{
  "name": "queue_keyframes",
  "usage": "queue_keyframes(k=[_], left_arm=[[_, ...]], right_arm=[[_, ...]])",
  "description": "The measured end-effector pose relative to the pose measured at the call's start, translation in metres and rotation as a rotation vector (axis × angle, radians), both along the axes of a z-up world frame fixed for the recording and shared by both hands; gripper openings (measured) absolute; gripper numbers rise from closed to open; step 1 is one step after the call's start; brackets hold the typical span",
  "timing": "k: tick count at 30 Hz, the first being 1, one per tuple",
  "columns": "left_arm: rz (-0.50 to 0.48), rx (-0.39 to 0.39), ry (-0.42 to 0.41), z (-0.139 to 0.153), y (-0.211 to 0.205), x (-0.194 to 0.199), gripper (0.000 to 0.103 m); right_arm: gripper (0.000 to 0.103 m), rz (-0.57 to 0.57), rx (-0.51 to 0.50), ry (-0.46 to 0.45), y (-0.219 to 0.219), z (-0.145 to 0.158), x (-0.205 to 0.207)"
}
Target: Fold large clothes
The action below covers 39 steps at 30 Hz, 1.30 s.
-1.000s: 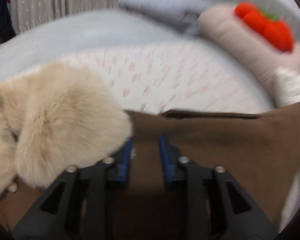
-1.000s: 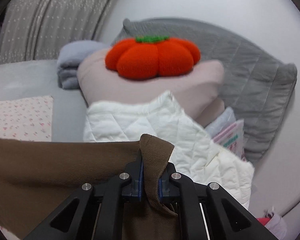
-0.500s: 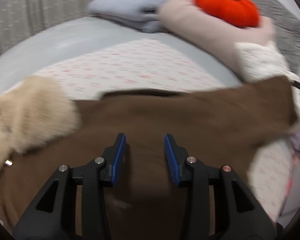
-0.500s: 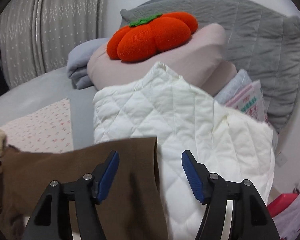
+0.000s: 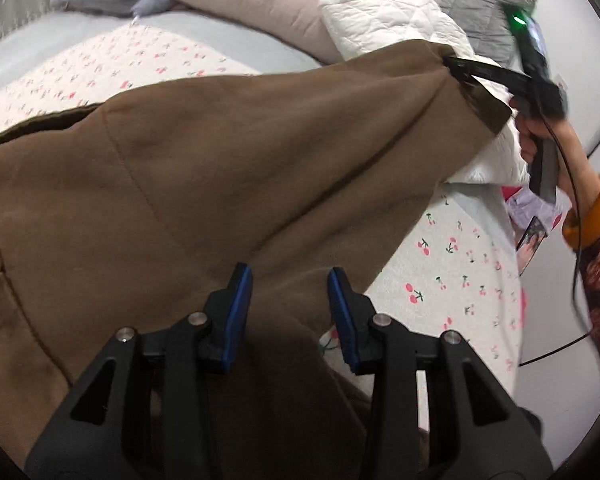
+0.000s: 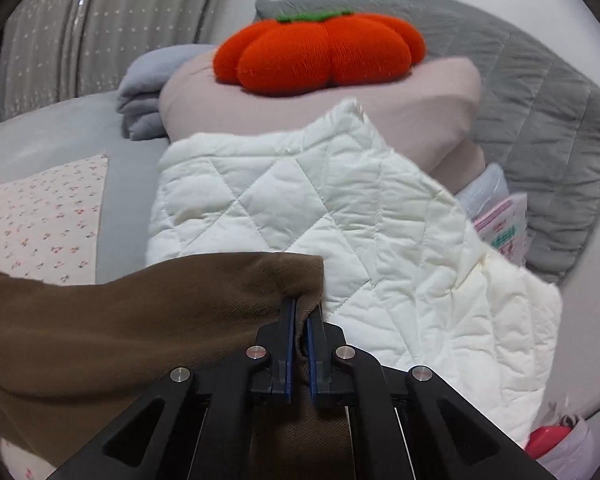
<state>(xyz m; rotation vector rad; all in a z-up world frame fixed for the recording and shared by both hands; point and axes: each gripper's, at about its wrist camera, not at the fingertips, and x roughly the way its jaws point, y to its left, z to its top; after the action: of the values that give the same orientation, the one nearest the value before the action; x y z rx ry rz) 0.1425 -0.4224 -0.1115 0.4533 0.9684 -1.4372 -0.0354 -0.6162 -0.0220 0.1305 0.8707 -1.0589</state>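
Note:
A large brown coat (image 5: 204,168) lies spread over the cherry-print bed cover (image 5: 452,280). My left gripper (image 5: 288,300) is open, its blue-padded fingers hovering just over the coat's lower part, holding nothing. My right gripper (image 6: 300,320) is shut on the end of the coat's brown sleeve (image 6: 228,292) and holds it stretched out to the right. In the left wrist view the right gripper (image 5: 460,68) shows at the sleeve end, in front of the white quilt.
A white quilted blanket (image 6: 340,208) lies just beyond the sleeve. Behind it are a pink pillow (image 6: 420,96) with an orange pumpkin cushion (image 6: 320,52), a folded lilac blanket (image 6: 148,92) and a grey quilted pillow (image 6: 540,112). A phone (image 5: 532,236) lies at the bed's right edge.
My right gripper, open half a second ago, has shut on the sleeve end again. My left gripper has swung right and lower over the coat, and the fur trim has left its view.

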Motion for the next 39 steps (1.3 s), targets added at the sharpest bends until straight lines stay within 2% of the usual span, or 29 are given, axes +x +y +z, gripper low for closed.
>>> queue_keyframes(k=[2,5,7,8,9,10,11,14,20,26,30,35,39], left_arm=[[-0.002,0.001,-0.041,0.002,0.0,-0.006,0.041],[0.026,0.002,-0.035,0.012,0.003,-0.004,0.043],[0.061,0.001,0.003,0.021,0.011,0.001,0.046],[0.084,-0.001,0.019,0.027,0.018,0.003,0.055],[0.112,-0.003,0.017,0.035,0.027,0.005,0.061],[0.144,-0.008,0.0,0.043,0.036,0.007,0.072],[0.18,-0.019,-0.021,0.051,0.048,0.01,0.078],[0.295,-0.019,-0.061,0.071,0.094,0.024,0.083],[0.597,0.093,-0.22,0.1,0.221,0.065,0.085],[0.888,0.201,-0.303,0.108,0.358,0.107,0.086],[1.053,0.256,-0.339,0.107,0.448,0.135,0.086],[1.171,0.282,-0.343,0.1,0.524,0.156,0.086],[1.179,0.296,-0.338,0.086,0.555,0.173,0.086]], right_arm=[[0.006,-0.001,-0.023,0.031,0.002,-0.006,0.003],[0.009,0.002,-0.025,0.021,0.011,0.0,0.001],[0.02,0.009,-0.01,0.019,0.019,0.011,-0.003],[0.039,0.018,0.003,0.018,0.025,0.019,-0.006],[0.065,0.03,0.013,0.008,0.029,0.024,-0.008],[0.073,0.056,0.009,-0.016,0.039,0.034,-0.011],[0.076,0.08,0.003,-0.034,0.047,0.04,-0.012],[0.077,0.148,0.025,-0.042,0.078,0.058,-0.002],[0.083,0.284,0.155,-0.111,0.149,0.072,0.031],[0.083,0.415,0.3,-0.154,0.228,0.066,0.083],[0.083,0.511,0.325,-0.133,0.283,0.062,0.118],[0.083,0.596,0.334,-0.106,0.338,0.054,0.148],[0.083,0.651,0.358,-0.072,0.374,0.038,0.172]])
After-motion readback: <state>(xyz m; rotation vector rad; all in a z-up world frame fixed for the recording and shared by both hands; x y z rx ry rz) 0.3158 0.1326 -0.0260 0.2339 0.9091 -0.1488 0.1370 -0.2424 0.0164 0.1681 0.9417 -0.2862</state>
